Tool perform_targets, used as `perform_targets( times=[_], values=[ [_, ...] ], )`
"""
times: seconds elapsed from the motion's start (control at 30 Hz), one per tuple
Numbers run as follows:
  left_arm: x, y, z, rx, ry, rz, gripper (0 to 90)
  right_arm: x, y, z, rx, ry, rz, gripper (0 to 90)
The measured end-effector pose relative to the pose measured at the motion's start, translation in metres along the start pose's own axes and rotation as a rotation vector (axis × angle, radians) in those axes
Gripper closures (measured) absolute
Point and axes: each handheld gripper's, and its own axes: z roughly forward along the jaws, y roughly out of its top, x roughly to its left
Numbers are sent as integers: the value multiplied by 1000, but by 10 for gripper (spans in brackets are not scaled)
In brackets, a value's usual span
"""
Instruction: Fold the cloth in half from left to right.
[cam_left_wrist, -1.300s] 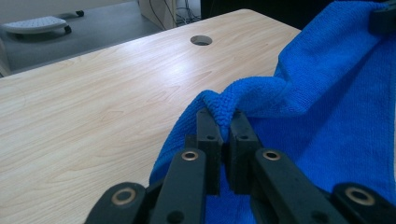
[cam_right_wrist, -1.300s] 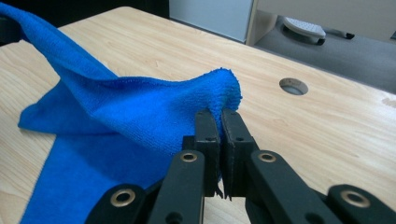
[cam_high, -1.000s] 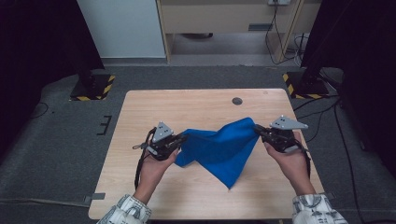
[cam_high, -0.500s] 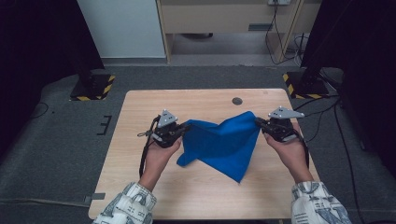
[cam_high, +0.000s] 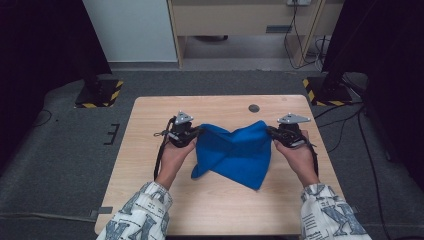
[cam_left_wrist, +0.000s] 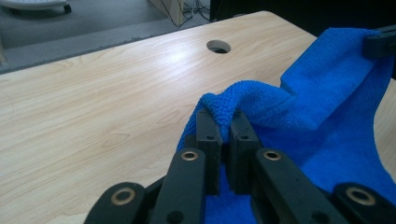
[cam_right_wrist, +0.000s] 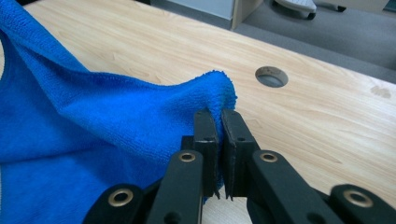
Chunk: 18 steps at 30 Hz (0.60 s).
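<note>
The blue cloth (cam_high: 235, 152) hangs over the middle of the tabletop (cam_high: 150, 125), just on the person's side of the round hole (cam_high: 254, 108); the left gripper (cam_left_wrist: 223, 128) has its fingers (cam_left_wrist: 207, 130) pinching one bunched corner; the right gripper (cam_right_wrist: 218, 123) pinches the opposite corner, nearer the hole; the cloth sags between them, its lower edge resting on the tabletop.

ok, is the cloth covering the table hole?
No, the hole lies bare beyond the cloth in the high view.
</note>
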Motion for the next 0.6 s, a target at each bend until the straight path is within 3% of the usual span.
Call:
perform_targets(
  times=[0.13, 0.37, 0.47, 0.53, 0.57, 0.6],
  values=[
    [5, -1, 11, 8, 13, -41, 852, 1, -4, 13, 35, -6, -13, 853],
    [13, -3, 22, 38, 41, -49, 852, -5, -7, 25, 59, -26, -1, 855],
    [21, -8, 32, 56, 68, -107, 822, -5, -9, 34, 87, -40, -9, 850],
    [25, -12, 39, 68, 60, -141, 742, -5, -13, 43, 115, -54, 1, 773],
    [26, -13, 42, 70, 56, -144, 677, -5, -14, 47, 118, -55, 10, 691],
    [26, -14, 43, 68, 63, -139, 600, -4, -15, 50, 116, -67, 14, 548]
  ],
)
